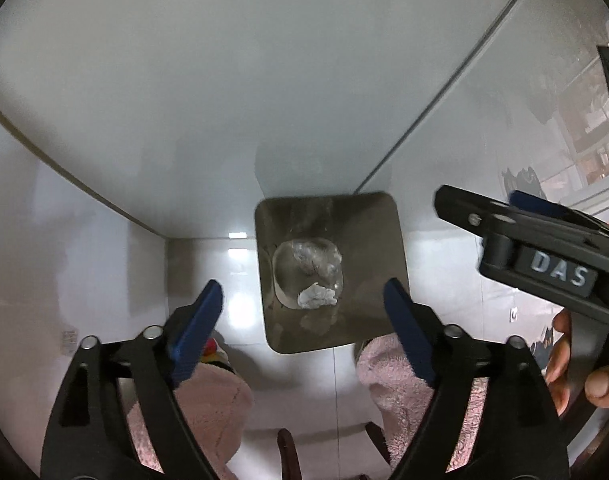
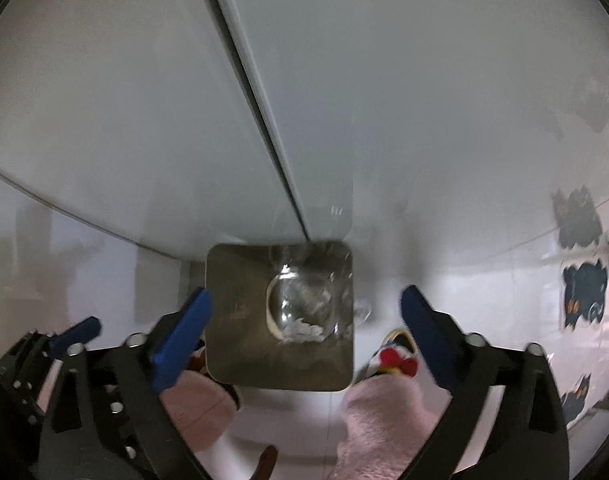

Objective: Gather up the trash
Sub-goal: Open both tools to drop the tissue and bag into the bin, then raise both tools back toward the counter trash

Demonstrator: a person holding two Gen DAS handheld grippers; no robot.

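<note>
A square metal trash bin [image 1: 380, 248] stands on the floor against the white cabinets, seen from above. Inside it lie a clear plastic cup [image 1: 292, 276] and a crumpled white tissue [image 1: 316, 297]. My left gripper [image 1: 304, 316] hangs open and empty over the bin. The right gripper [image 1: 516, 220] shows at the right edge of the left wrist view. In the right wrist view the bin [image 2: 240, 320] holds the cup [image 2: 300, 304] and the tissue [image 2: 304, 331], with my right gripper [image 2: 304, 332] open and empty above it. The left gripper's blue fingers [image 2: 76, 336] show at the lower left.
White cabinet doors [image 1: 224, 100] with a dark seam rise behind the bin. The floor is glossy white tile [image 1: 208, 264]. Pink fuzzy slippers [image 1: 212, 412] flank the bin below. Cat stickers [image 2: 584, 292] mark the wall at the right.
</note>
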